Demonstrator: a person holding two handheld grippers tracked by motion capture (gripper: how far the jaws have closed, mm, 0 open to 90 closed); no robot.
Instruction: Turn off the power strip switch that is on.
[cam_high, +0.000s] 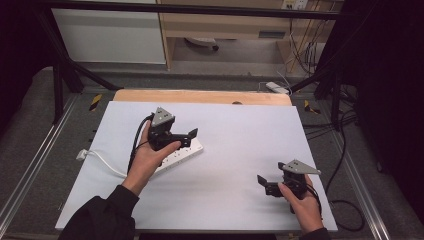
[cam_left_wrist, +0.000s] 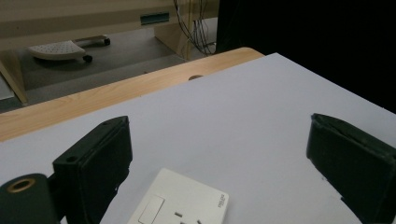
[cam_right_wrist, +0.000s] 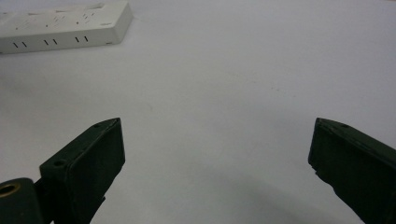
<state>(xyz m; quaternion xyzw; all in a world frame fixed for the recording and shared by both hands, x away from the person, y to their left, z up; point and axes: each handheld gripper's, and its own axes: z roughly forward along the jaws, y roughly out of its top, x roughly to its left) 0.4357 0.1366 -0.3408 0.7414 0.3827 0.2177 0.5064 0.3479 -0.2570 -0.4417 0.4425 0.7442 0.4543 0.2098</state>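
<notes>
A white power strip (cam_high: 184, 152) lies left of centre on the white board (cam_high: 235, 135), its white cord (cam_high: 107, 162) trailing off to the left. My left gripper (cam_high: 190, 137) hovers over the strip, open, with nothing between its jaws. In the left gripper view the strip's end (cam_left_wrist: 184, 205), with a switch and socket slots, lies just below the wide-open left gripper (cam_left_wrist: 219, 140). My right gripper (cam_high: 265, 184) is held open near the front right of the board, well apart from the strip. The right gripper view has the power strip (cam_right_wrist: 65, 28) far off at the upper left, beyond the open right gripper (cam_right_wrist: 215, 135).
A wooden table edge (cam_high: 200, 96) shows behind the board. Black frame bars (cam_high: 65, 65) stand at the back corners. Cables (cam_high: 345, 200) run along the floor to the right. A chair base (cam_left_wrist: 56, 49) sits on the floor beyond the table.
</notes>
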